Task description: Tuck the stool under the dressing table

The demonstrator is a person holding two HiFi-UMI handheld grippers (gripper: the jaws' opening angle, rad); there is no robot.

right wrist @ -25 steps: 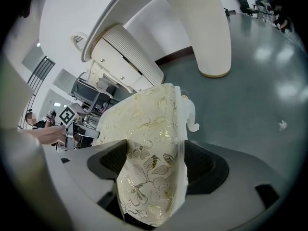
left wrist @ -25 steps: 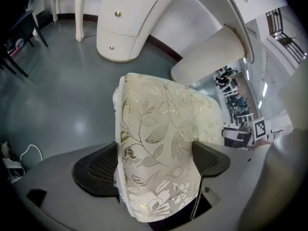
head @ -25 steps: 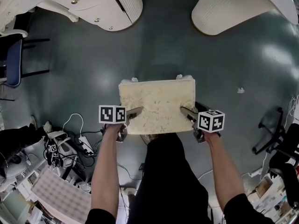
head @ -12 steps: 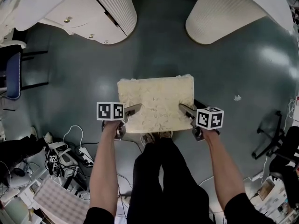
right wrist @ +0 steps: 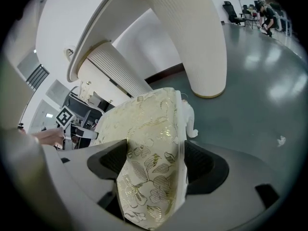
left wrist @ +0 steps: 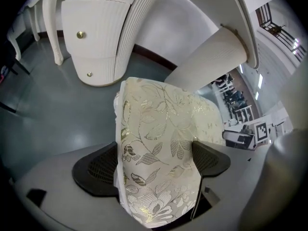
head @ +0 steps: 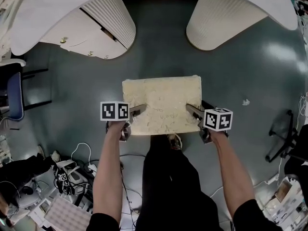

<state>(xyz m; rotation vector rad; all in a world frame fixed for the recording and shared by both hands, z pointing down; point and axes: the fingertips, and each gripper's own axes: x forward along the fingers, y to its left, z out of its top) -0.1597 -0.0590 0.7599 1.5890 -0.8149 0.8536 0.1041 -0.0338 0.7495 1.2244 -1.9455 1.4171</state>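
Cream stool (head: 161,105) with gold leaf pattern; white ribbed dressing table (head: 110,25).

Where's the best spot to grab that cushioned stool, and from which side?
By the padded seat's two side edges, one claw on each, reaching in from the near side. The stool has a flat rectangular seat with edges thin enough to pinch, as the left claw and right claw do now. It probably stays level that way.

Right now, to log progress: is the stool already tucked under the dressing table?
No, in the head view the stool is out over open floor, wholly short of the dressing table.
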